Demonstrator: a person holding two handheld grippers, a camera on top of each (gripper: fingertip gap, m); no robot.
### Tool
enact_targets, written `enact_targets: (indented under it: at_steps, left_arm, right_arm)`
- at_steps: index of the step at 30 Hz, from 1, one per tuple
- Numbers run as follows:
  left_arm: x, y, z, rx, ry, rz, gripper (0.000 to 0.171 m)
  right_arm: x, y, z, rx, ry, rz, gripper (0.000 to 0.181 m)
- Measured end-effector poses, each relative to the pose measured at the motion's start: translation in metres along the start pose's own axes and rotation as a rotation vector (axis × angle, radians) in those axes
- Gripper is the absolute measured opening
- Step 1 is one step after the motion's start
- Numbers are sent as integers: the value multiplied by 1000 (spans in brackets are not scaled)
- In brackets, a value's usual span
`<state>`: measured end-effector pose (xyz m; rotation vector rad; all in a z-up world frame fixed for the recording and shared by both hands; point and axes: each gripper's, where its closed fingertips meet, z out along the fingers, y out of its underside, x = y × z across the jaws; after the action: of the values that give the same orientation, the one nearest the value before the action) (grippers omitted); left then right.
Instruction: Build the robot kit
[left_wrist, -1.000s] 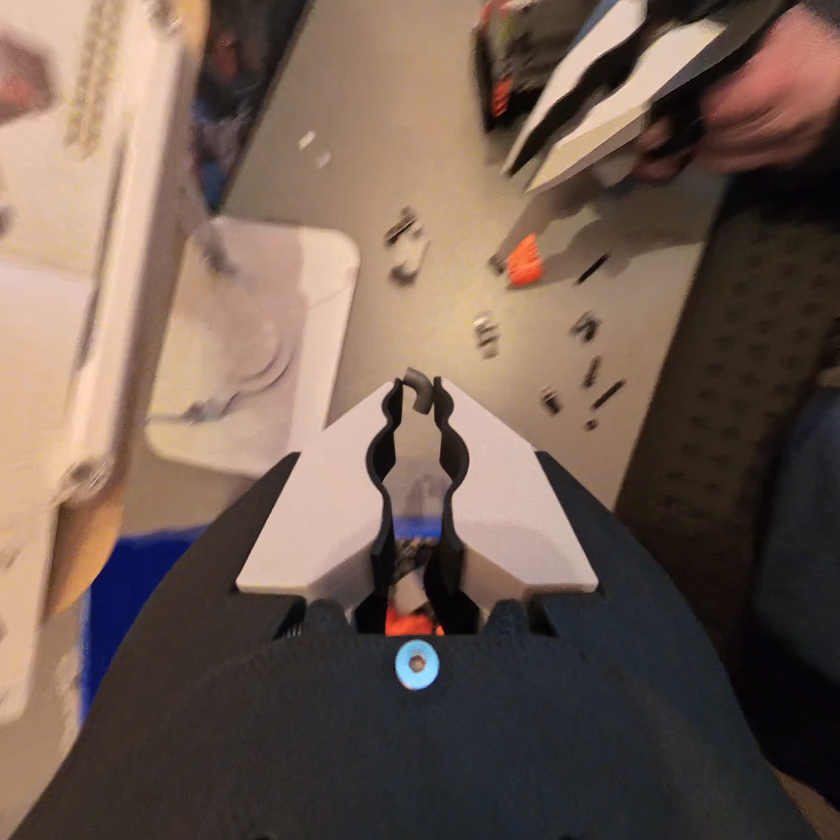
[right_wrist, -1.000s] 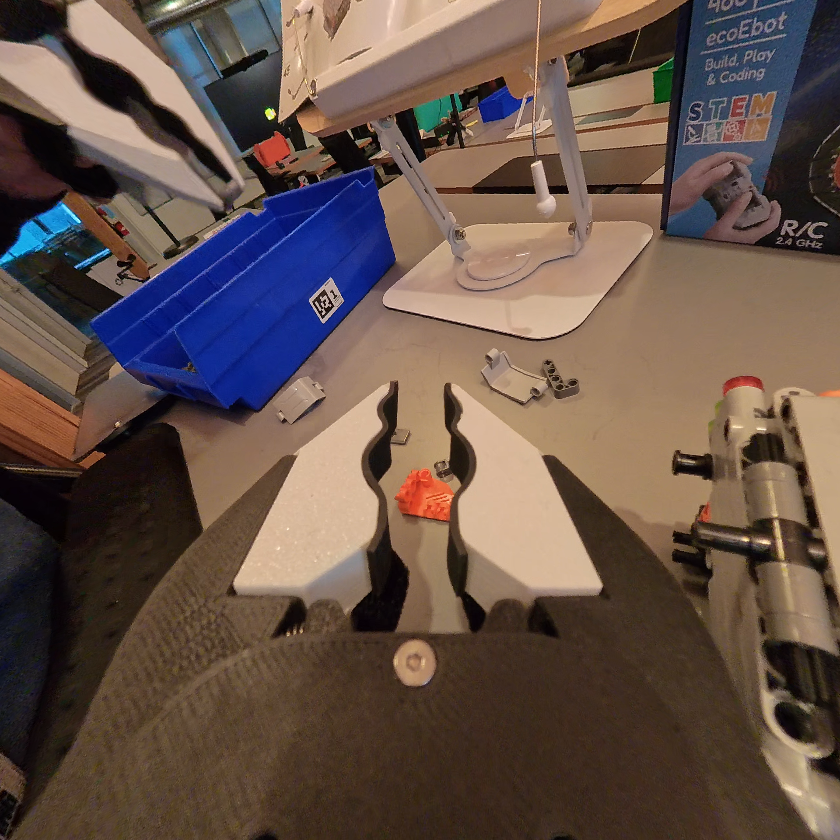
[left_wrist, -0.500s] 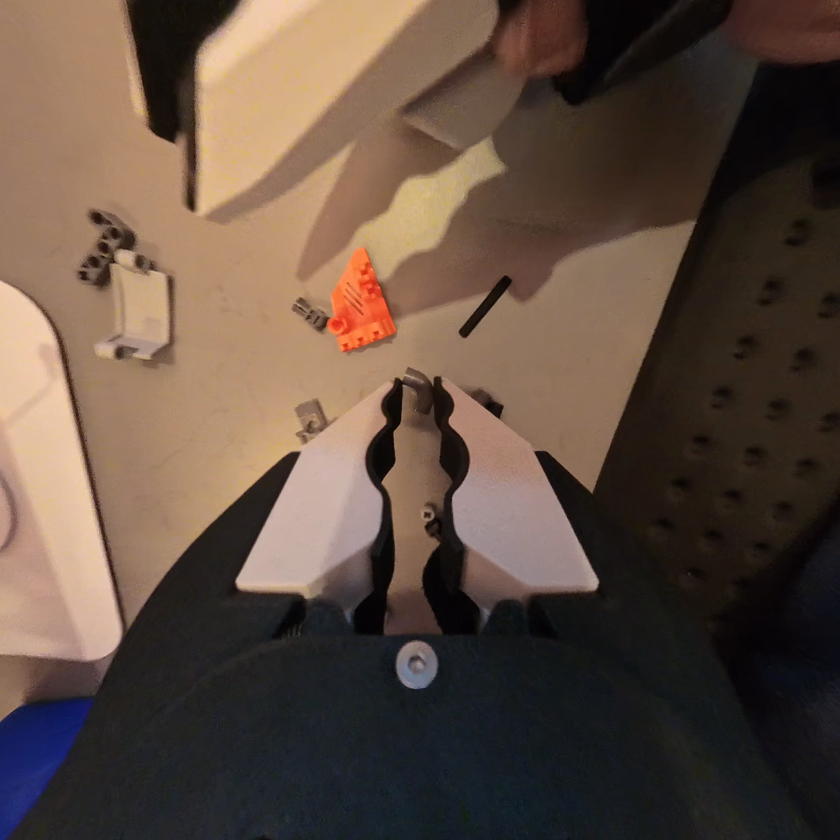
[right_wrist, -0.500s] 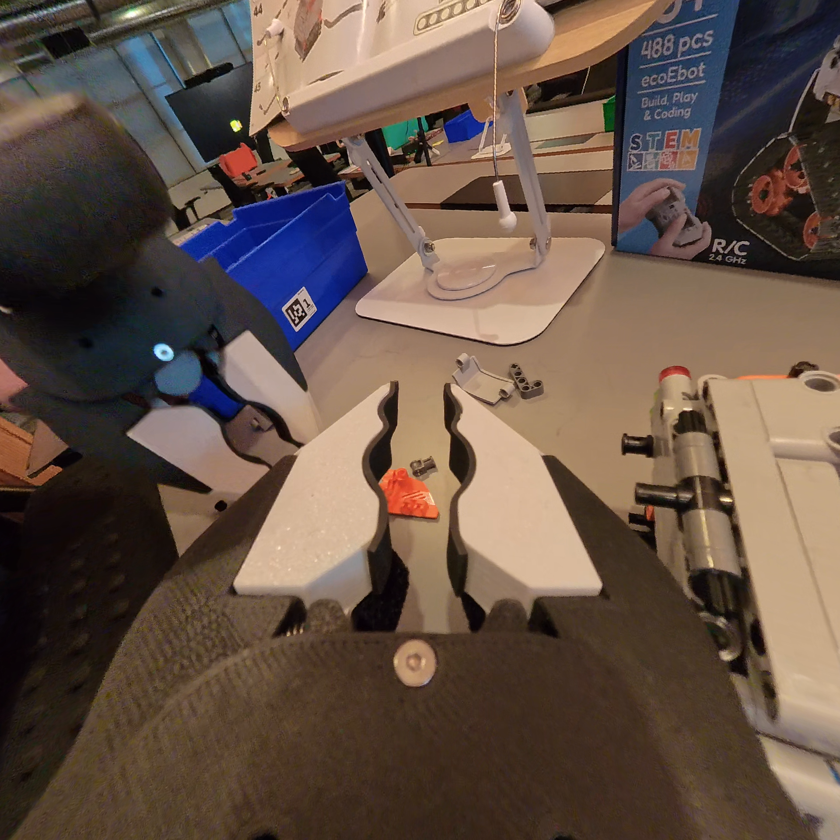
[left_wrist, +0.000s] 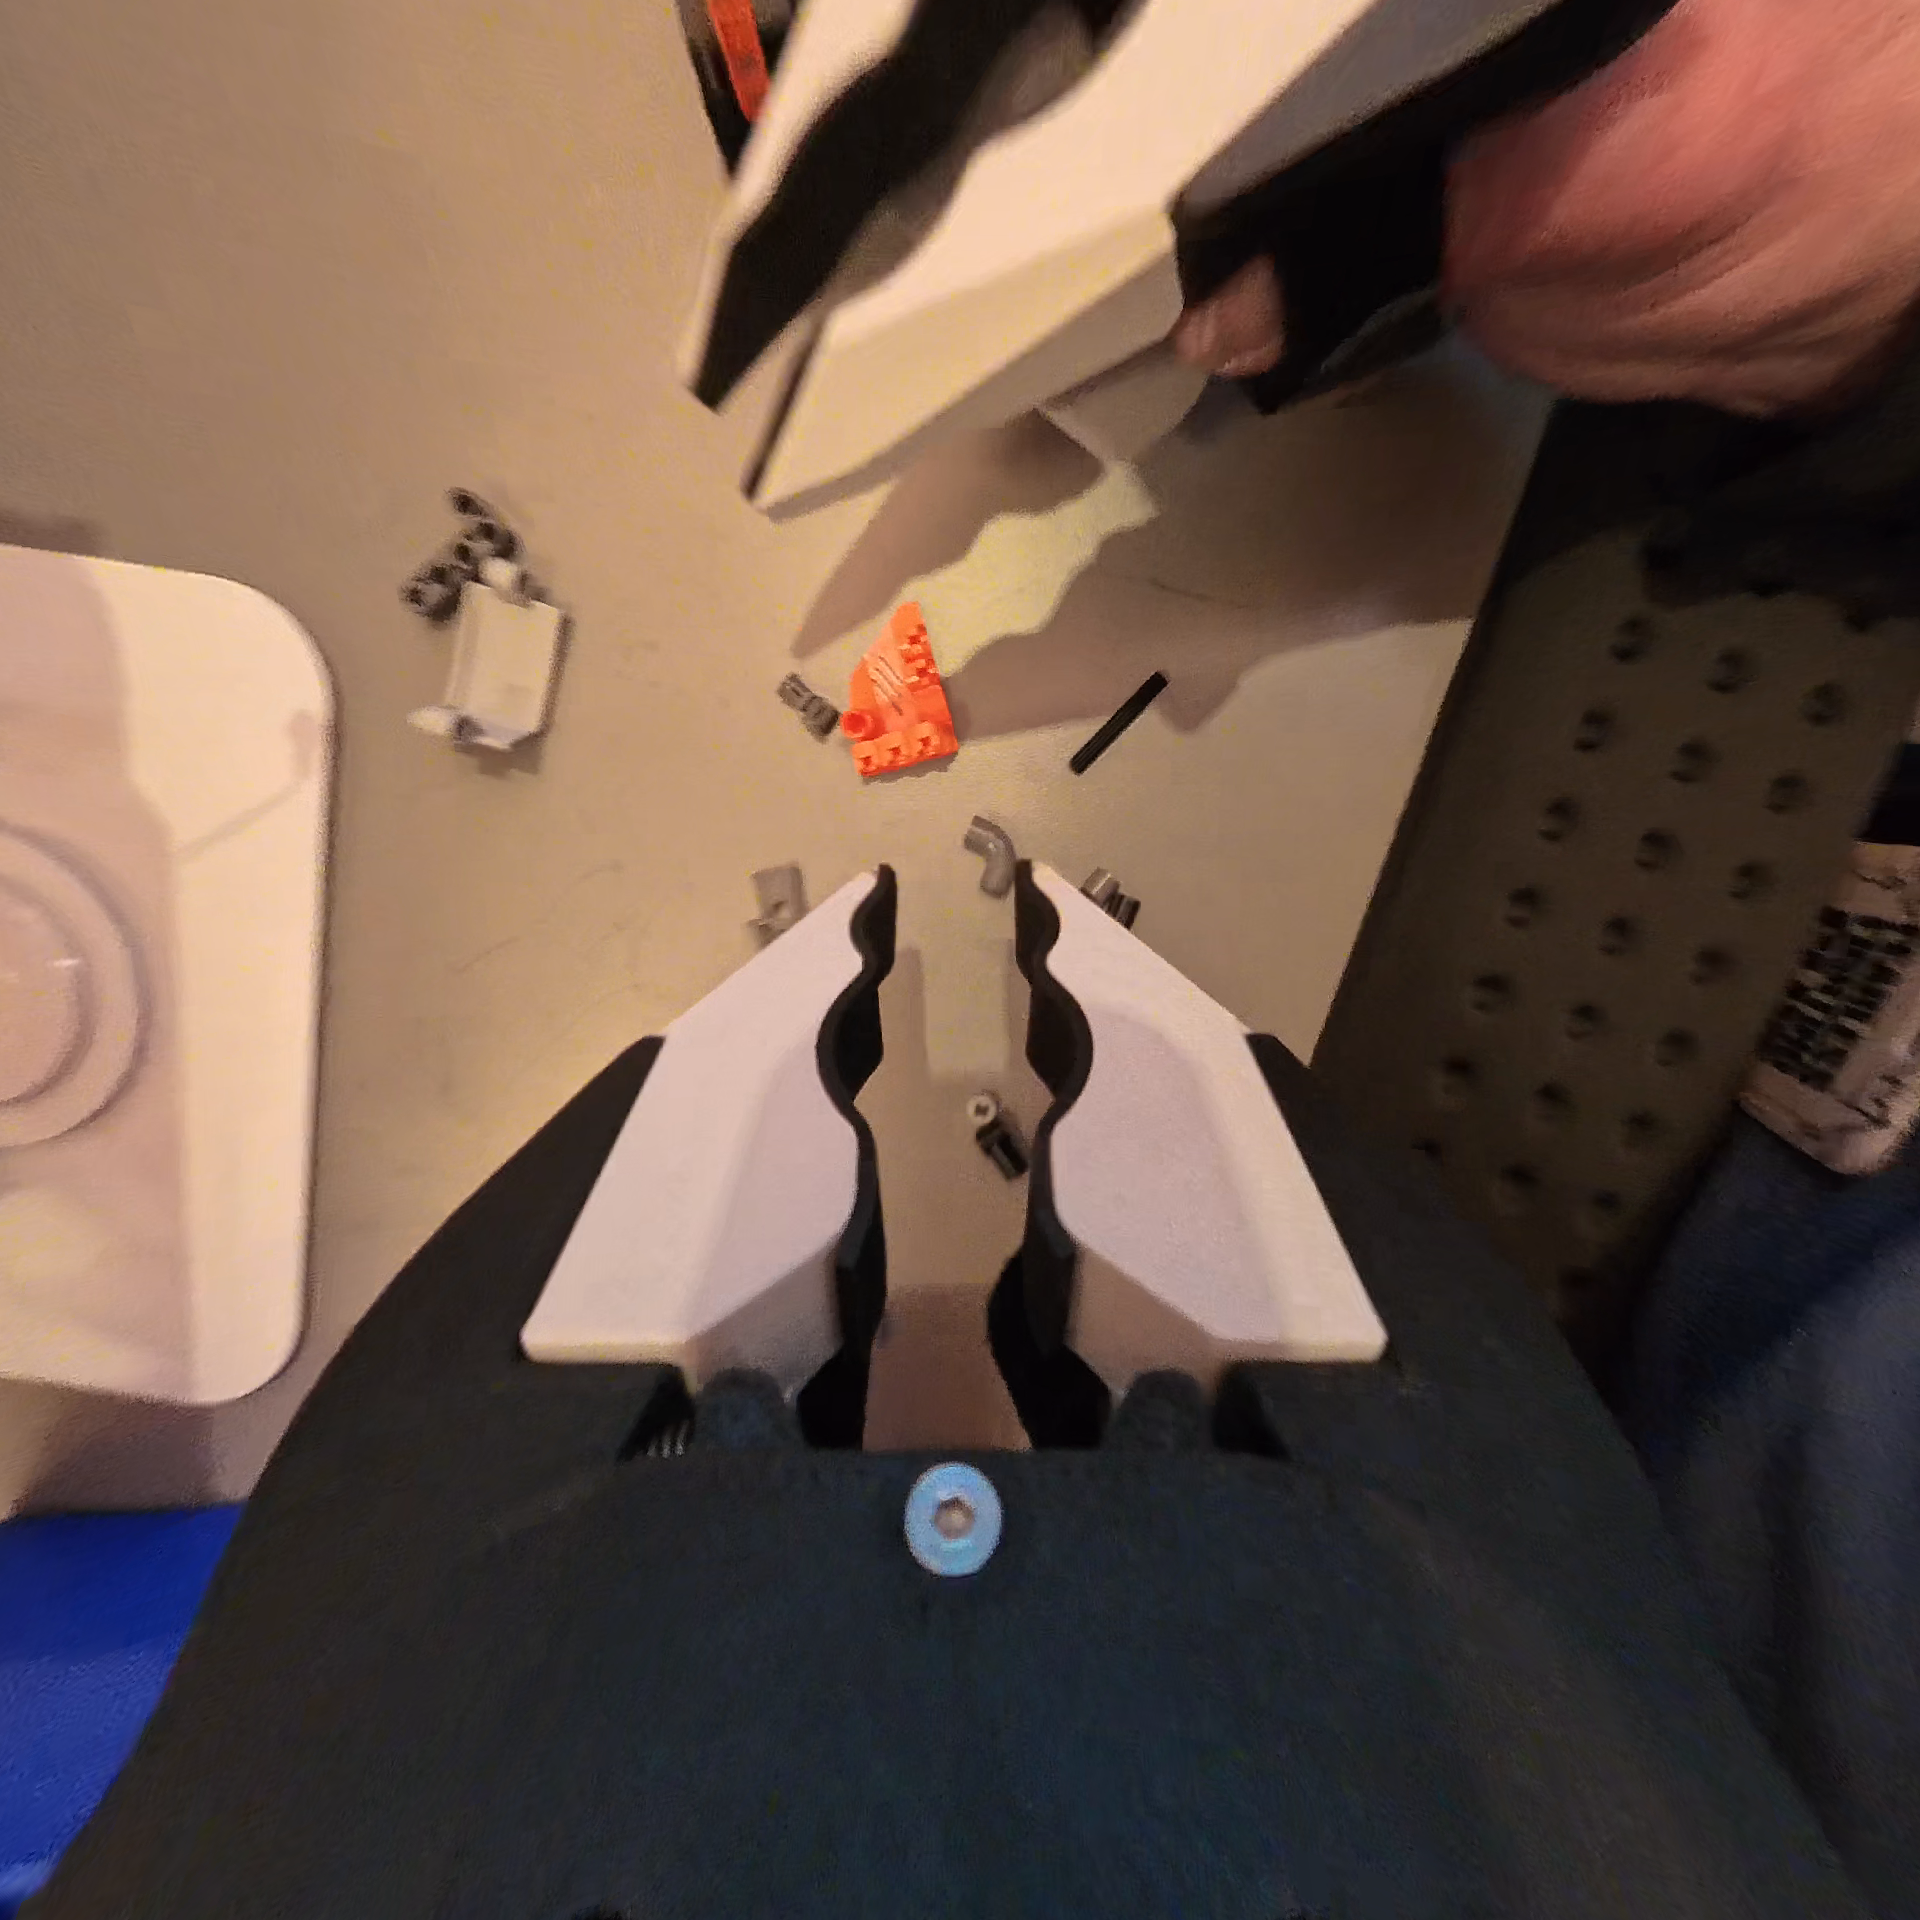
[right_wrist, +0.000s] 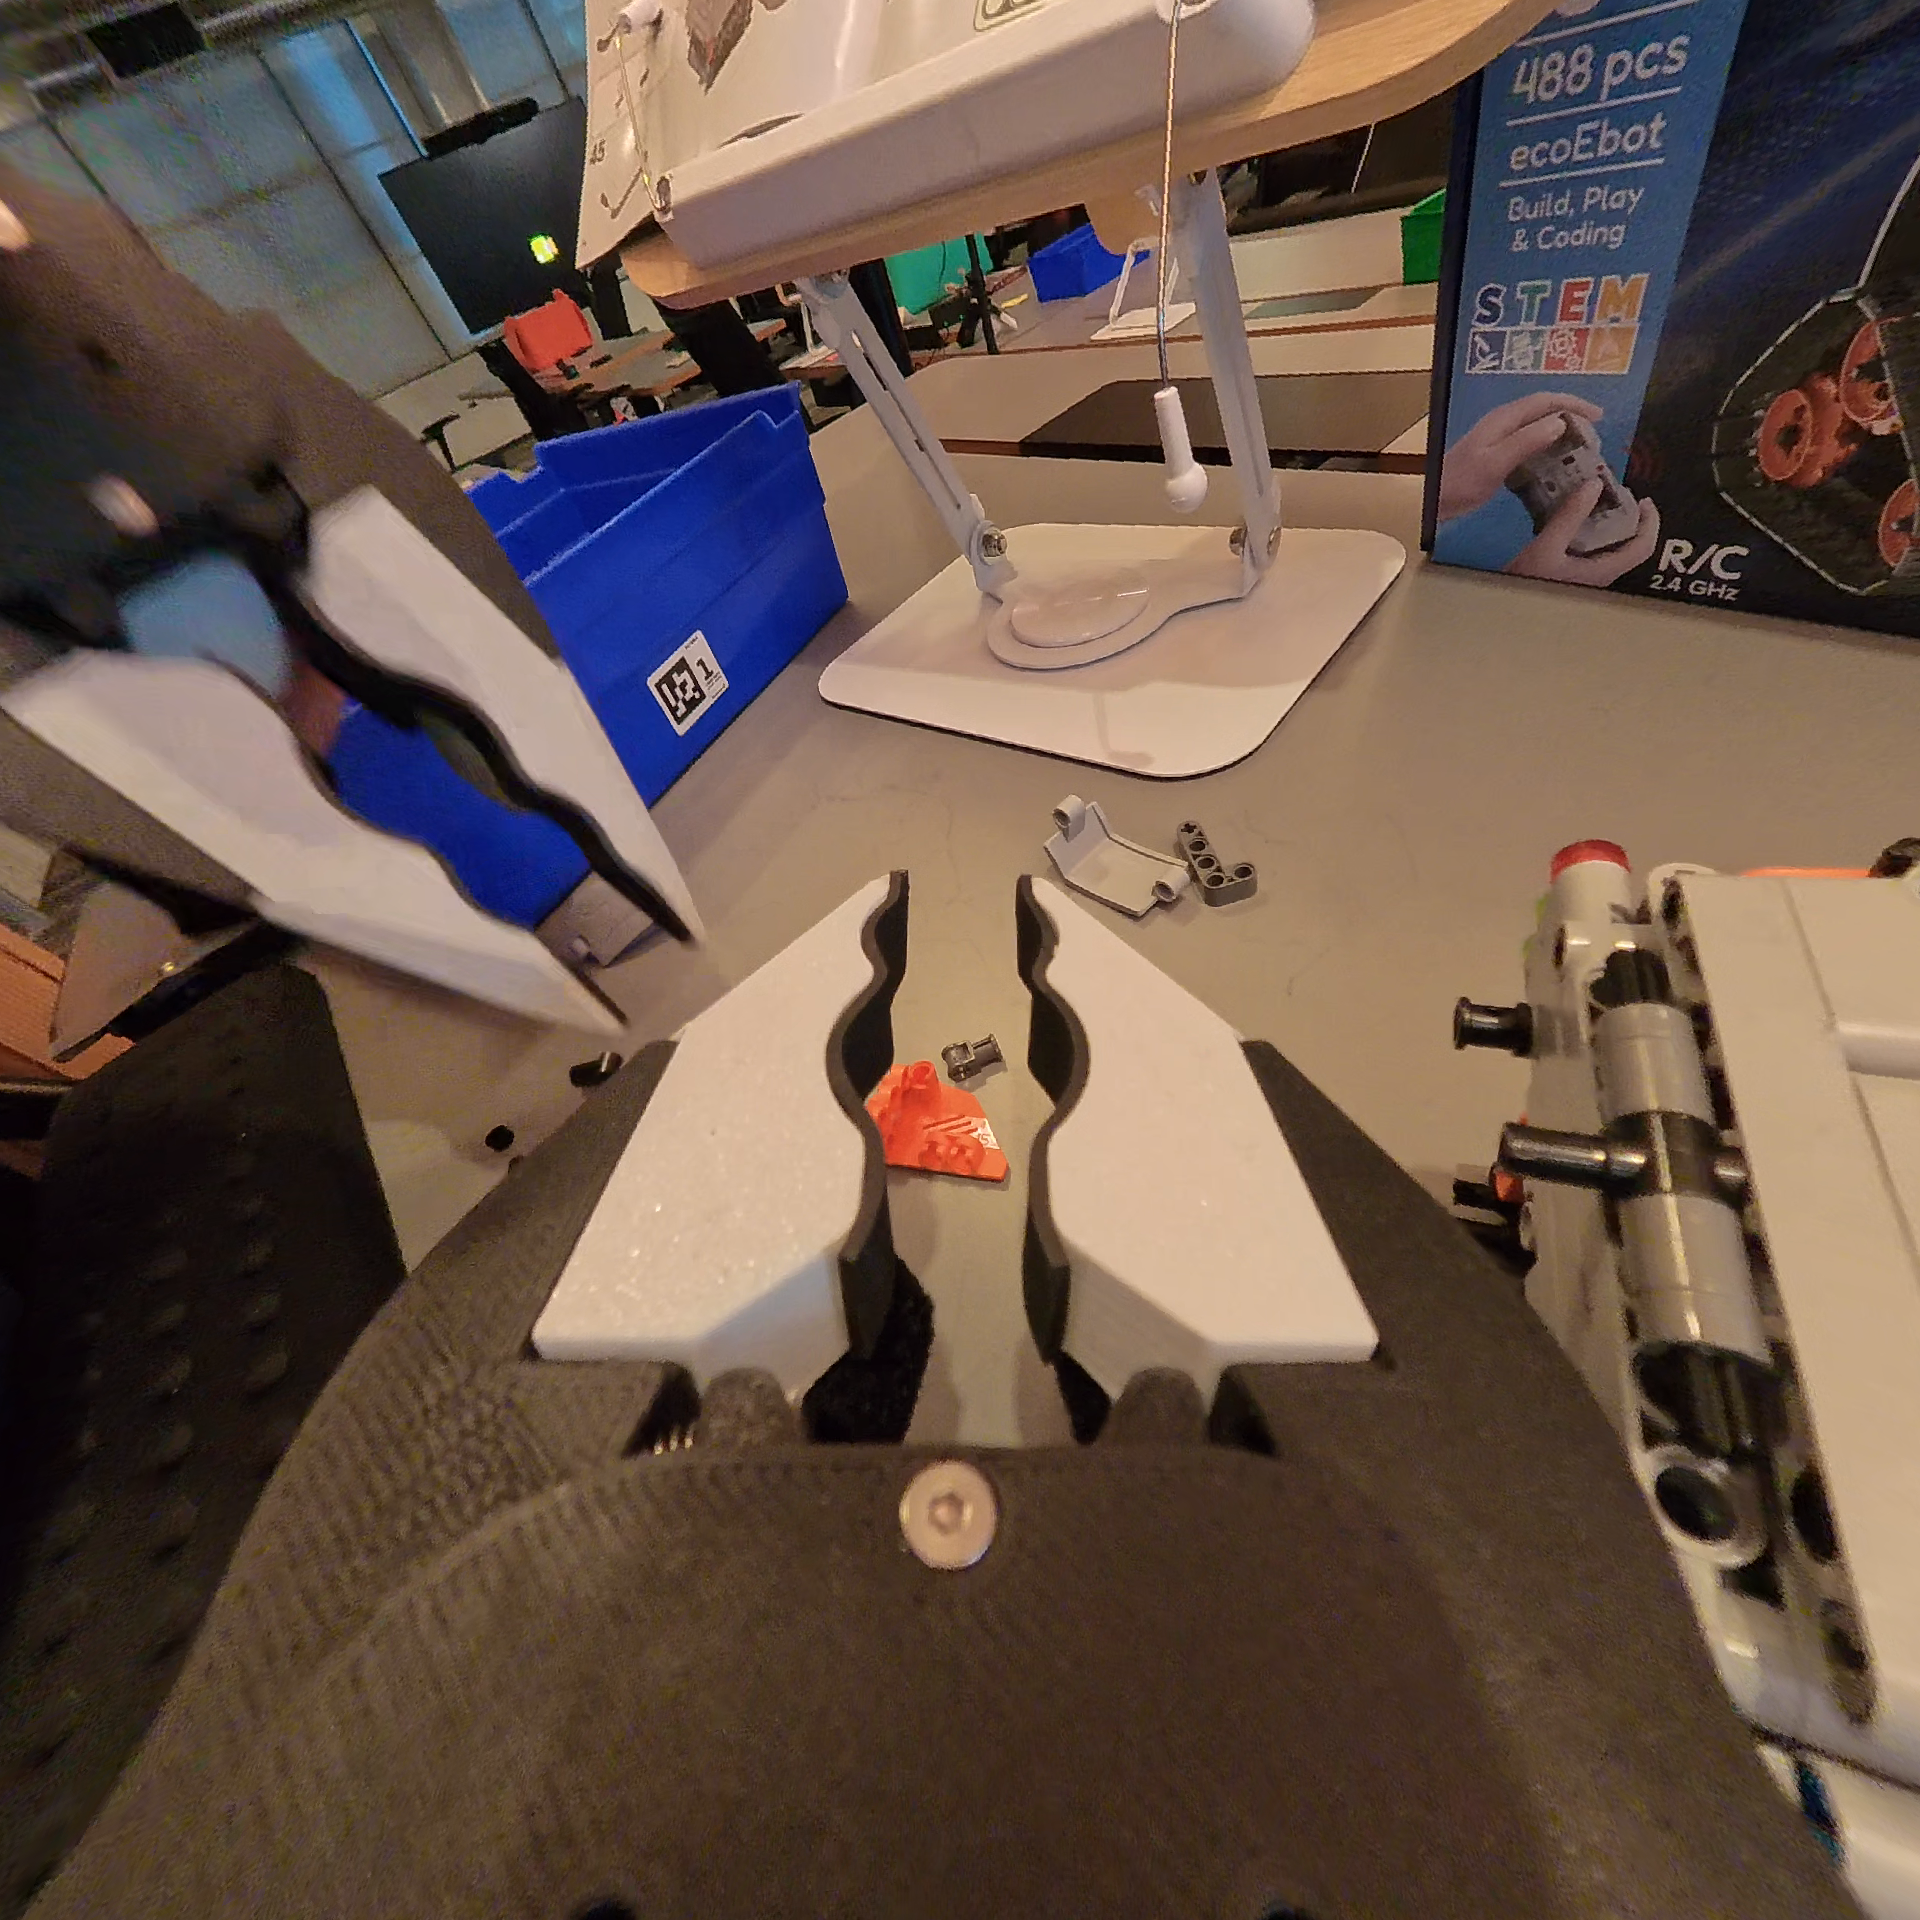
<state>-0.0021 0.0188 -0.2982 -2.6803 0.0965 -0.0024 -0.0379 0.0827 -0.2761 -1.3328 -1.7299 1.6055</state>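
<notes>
My left gripper (left_wrist: 954, 878) is open and points down at the grey table. A small grey elbow piece (left_wrist: 989, 854) lies just off its right fingertip, free of the jaws. A tiny dark pin (left_wrist: 997, 1127) shows on the table between the fingers. Ahead lie an orange wedge piece (left_wrist: 902, 694), a small dark connector (left_wrist: 808, 704) and a black axle (left_wrist: 1118, 723). My right gripper (right_wrist: 961, 888) is open and empty, low over the orange wedge (right_wrist: 940, 1132) and the connector (right_wrist: 974, 1055). It also shows, hand-held, at the top of the left wrist view (left_wrist: 748, 436).
A grey panel (right_wrist: 1112, 857) and a dark L-beam (right_wrist: 1216, 864) lie near a white stand's base (right_wrist: 1122, 644). A blue bin (right_wrist: 686, 582) is at left, a toy box (right_wrist: 1683, 312) at back right, a white built model (right_wrist: 1714, 1195) at right. A black perforated mat (left_wrist: 1662, 883) edges the table. The tips of one gripper are about 8 centimeters away from the tips of the other. The small grey elbow piece (left_wrist: 989, 854) sits 5 centimeters or so from the ends of my left fingers. Both grippers' tips are roughly 8 centimeters from the connector (right_wrist: 974, 1055). Seen from the left wrist view (left_wrist: 807, 702) as well.
My left gripper has opened and the grey elbow piece it pinched at its tips is now free beside the right fingertip. The right gripper has shifted a little over the orange wedge.
</notes>
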Motion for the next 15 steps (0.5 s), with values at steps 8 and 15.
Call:
enact_targets:
  at_steps: [8,15]
  left_arm:
    - [-68,27,-121,69,-120,161,26]
    - [-201,157,-195,-24,-242,-197,27]
  right_arm:
    - [-2,6,5,-37,3,-30,19]
    - [-1,8,8,-53,23,-50,21]
